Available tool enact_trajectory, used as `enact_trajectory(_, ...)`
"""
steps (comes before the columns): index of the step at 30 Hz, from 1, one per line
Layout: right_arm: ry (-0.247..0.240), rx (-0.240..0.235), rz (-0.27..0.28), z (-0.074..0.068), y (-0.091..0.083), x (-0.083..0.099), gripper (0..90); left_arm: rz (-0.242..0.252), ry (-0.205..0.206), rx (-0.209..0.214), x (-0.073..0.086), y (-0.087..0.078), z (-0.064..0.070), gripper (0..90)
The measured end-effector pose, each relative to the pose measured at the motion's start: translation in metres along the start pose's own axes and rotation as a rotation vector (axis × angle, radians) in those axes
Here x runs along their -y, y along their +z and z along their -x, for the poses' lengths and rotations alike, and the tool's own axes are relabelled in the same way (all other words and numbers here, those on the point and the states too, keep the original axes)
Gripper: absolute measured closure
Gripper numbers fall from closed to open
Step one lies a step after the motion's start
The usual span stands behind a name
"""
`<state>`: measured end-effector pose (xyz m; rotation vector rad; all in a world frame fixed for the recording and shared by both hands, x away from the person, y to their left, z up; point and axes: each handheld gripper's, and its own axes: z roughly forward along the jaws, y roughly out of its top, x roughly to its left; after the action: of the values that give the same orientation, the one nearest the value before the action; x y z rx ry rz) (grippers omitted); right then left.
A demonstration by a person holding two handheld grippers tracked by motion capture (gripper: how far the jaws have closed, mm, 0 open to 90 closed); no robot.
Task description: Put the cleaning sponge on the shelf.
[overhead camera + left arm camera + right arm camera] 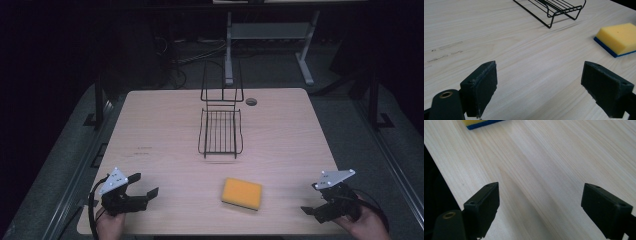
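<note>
both jaws stand apart on the left hand-held gripper (142,191) and right hand-held gripper (312,205); the sponge (242,193) near the desk (165,125) front edge may squash or slide off if pinched off-centre.

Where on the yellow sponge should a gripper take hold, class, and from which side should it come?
Grip the sponge across its short sides, coming down from above. It lies flat on the table, yellow face up with a thin blue layer beneath, and bare wood surrounds it. Either open gripper, left or right, looks wide enough.
</note>
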<state>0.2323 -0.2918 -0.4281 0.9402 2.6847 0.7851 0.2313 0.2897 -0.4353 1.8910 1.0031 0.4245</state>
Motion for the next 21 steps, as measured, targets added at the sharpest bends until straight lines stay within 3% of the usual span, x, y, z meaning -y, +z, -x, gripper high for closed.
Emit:
enact_trajectory(11, -0.014, -0.018, -0.018, -0.002, 0.006, -0.004, 14.9, -0.002, 0.006, 0.003, -0.001, 0.0, 0.0, 12.8)
enact_trajectory(21, -0.063, -0.033, -0.033, -0.013, 0.01, -0.019, 14.9, 0.007, 0.0, 0.004, 0.0, -0.002, 0.001, 12.8)
